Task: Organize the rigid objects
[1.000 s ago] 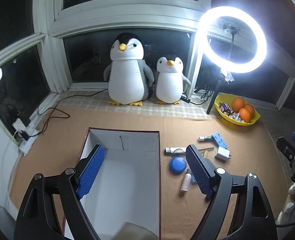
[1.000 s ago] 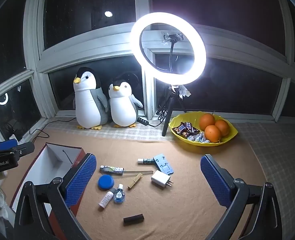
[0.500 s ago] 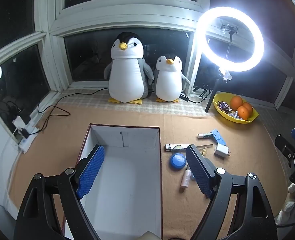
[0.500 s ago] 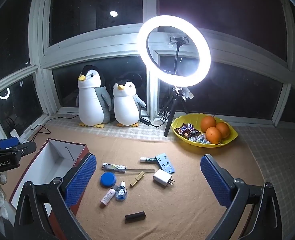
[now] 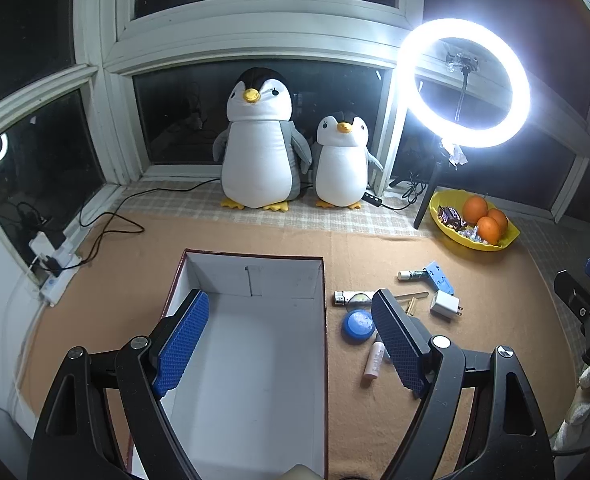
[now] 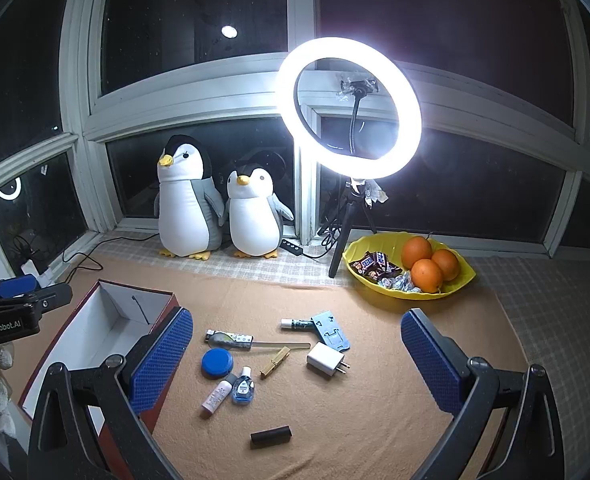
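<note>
Small rigid items lie loose on the tan mat beside the box (image 5: 251,360), which looks empty from my left view; my left gripper (image 5: 291,340) hangs spread above it. My right gripper (image 6: 295,356), equally spread and holding nothing, frames the charger (image 6: 325,360), blue cap (image 6: 216,363) and black tube (image 6: 271,435). Candy and oranges fill the yellow bowl (image 6: 461,276).

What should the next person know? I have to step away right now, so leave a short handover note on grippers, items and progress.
Left gripper: open, holding nothing, above the box.
Right gripper: open, holding nothing, above the small items.
On the mat right of the box: blue round lid, pink tube, blue dropper bottle, white charger, clothespin, black cylinder.
Done: nothing visible in the box.
Left: every item.
</note>
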Motion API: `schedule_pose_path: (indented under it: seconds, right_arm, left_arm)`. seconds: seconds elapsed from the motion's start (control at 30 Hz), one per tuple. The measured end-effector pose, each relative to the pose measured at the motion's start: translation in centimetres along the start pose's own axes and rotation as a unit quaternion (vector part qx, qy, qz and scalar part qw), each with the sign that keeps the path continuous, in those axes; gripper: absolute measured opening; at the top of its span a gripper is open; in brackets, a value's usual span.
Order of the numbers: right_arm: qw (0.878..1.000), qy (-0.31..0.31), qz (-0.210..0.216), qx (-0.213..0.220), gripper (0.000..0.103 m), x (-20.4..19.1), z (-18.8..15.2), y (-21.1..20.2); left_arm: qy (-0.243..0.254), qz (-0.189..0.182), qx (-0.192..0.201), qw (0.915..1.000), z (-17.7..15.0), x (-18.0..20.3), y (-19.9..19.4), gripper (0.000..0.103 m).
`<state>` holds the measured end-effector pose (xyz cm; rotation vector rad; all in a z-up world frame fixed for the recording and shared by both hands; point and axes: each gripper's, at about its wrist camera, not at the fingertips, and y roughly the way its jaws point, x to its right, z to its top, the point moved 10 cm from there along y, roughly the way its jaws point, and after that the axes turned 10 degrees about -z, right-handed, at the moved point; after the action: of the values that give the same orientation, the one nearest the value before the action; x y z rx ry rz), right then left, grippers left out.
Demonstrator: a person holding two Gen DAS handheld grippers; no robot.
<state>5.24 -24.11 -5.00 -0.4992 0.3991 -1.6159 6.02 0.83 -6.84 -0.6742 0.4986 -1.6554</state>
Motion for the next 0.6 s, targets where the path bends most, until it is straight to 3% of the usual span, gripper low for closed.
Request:
schedule_pose_path:
  seconds: [0.6]
  right_arm:
    - [1.000, 0.002, -0.004, -0.003, 0.103, 0.43, -0.12, 0.21]
  left_arm:
    - [-0.003, 0.002, -0.003, 1.0000, -0.16, 0.06, 0.26, 0.084]
